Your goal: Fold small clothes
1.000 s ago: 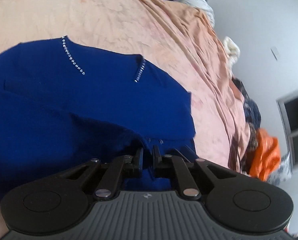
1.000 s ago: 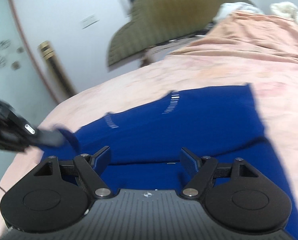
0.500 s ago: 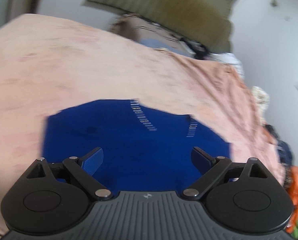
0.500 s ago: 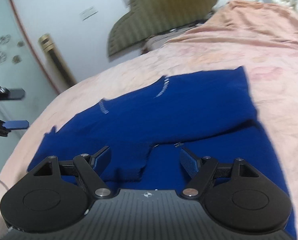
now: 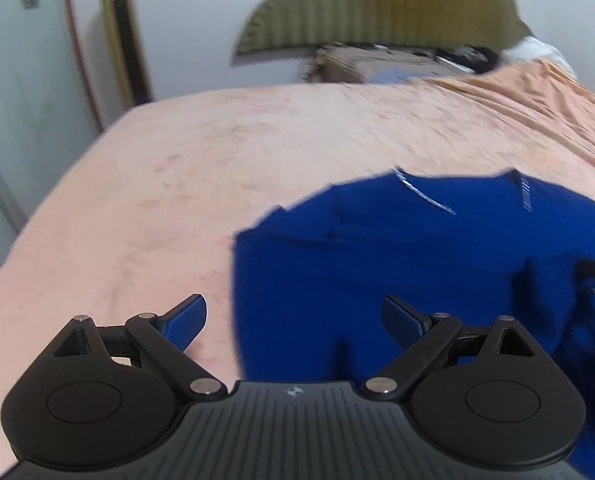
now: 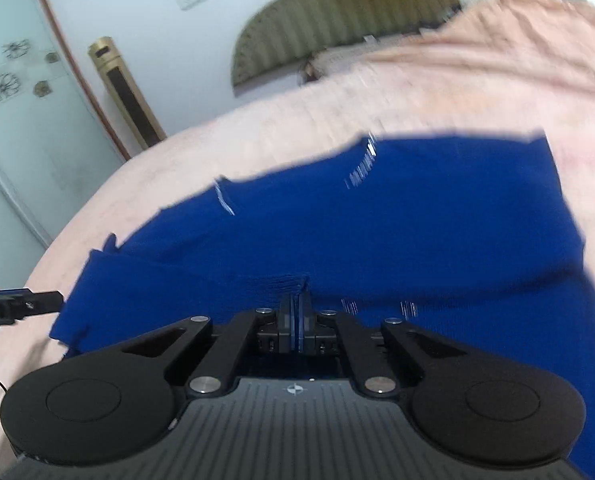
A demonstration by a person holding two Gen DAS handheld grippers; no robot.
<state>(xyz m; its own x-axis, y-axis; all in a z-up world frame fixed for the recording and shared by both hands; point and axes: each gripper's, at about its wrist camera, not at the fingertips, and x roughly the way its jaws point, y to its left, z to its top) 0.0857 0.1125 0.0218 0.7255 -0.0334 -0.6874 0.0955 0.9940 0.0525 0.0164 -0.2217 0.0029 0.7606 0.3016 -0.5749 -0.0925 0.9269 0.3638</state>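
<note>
A dark blue garment (image 5: 397,248) with small rhinestone strips near its neckline lies spread on the peach bedsheet (image 5: 177,168). It also fills the middle of the right wrist view (image 6: 397,220). My left gripper (image 5: 293,316) is open and empty, hovering over the garment's left edge. My right gripper (image 6: 296,312) is shut on a bunched fold of the blue garment at its near edge. The left gripper's tip (image 6: 21,304) shows at the far left of the right wrist view, beside the garment's left corner.
An olive headboard (image 5: 381,12) and a cardboard box (image 5: 377,64) stand at the bed's far end. A gold column (image 6: 125,96) and a pale door (image 6: 13,120) are to the left. The bed's left edge (image 5: 53,192) drops off.
My left gripper let go of the garment, opened and swung left to the garment's left edge. My right gripper went from open to shut on a fold at the near edge.
</note>
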